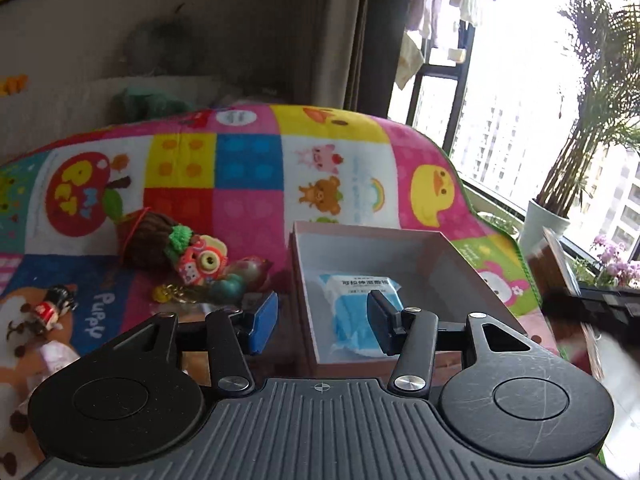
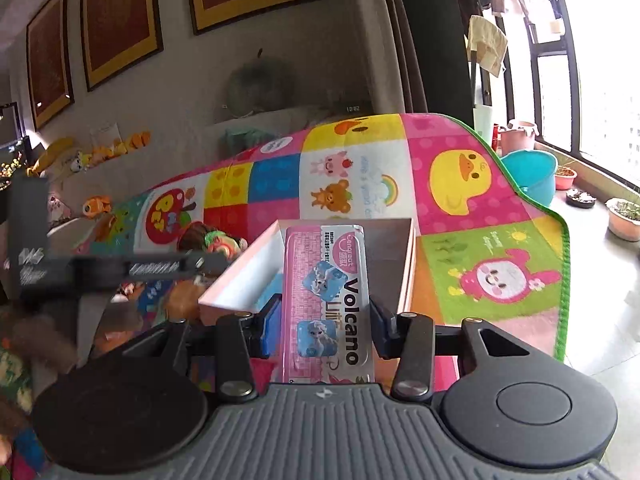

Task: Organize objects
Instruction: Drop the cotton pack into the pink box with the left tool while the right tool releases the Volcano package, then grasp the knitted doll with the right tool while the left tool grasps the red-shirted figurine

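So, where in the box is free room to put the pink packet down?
The box floor is bare behind and right of the blue pack, up to the far and right walls. The near-left part holds that pack. Left of the box the toys crowd the blanket.

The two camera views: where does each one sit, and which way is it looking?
Left wrist view: on the left hand-held gripper, looking forward and down past its empty blue pads into the open pink cardboard box; no body shows.
Right wrist view: on the right hand-held gripper, facing the same way, clamping a pink Volcano packet; no body shows.
Shared: the box and the colourful patchwork cartoon blanket.
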`<action>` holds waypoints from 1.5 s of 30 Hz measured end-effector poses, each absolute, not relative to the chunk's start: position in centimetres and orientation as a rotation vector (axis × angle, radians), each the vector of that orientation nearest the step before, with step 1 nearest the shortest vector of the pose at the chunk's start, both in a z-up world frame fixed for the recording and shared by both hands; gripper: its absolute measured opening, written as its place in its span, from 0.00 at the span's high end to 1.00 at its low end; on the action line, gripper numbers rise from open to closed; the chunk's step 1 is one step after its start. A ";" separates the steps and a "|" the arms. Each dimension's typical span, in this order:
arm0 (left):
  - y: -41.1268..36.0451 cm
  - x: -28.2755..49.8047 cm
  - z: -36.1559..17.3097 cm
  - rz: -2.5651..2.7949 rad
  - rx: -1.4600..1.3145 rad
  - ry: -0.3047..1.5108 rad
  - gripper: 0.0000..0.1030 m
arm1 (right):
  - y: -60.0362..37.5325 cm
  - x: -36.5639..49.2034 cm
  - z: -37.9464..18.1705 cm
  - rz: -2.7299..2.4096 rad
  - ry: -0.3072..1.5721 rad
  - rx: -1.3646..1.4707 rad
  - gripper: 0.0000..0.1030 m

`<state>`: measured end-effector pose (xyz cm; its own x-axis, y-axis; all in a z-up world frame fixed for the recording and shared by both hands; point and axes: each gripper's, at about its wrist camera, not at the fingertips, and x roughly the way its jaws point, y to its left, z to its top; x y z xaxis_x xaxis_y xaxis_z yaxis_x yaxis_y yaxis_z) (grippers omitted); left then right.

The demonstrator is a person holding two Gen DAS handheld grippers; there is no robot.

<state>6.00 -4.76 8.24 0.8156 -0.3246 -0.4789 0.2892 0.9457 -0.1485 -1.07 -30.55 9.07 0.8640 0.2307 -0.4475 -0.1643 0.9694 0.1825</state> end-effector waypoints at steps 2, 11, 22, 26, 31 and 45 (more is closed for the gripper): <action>-2.9 4.7 8.1 -0.329 -0.072 0.536 0.47 | -30.5 2.6 10.2 0.200 0.507 0.166 0.58; 8.1 2.5 5.3 -0.148 -0.203 0.534 0.47 | -27.6 11.9 8.6 0.155 0.654 0.136 0.30; 15.5 1.3 2.5 -0.068 -0.416 0.508 0.48 | -7.5 19.1 9.2 0.373 0.654 -0.363 0.17; 15.9 0.4 2.0 -0.089 -0.431 0.470 0.48 | -1.4 25.1 5.6 0.331 0.733 -0.450 0.17; 16.1 0.0 1.5 -0.098 -0.431 0.426 0.48 | 2.8 29.0 1.2 0.311 0.780 -0.554 0.15; 16.0 0.6 0.9 -0.090 -0.443 0.495 0.48 | -0.5 18.4 3.1 0.494 0.889 -0.446 0.62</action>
<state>0.60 15.99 0.89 0.8782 -0.1893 -0.4391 -0.0219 0.9014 -0.4324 18.35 -0.54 3.07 0.5337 0.2195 -0.8167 -0.5770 0.8006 -0.1619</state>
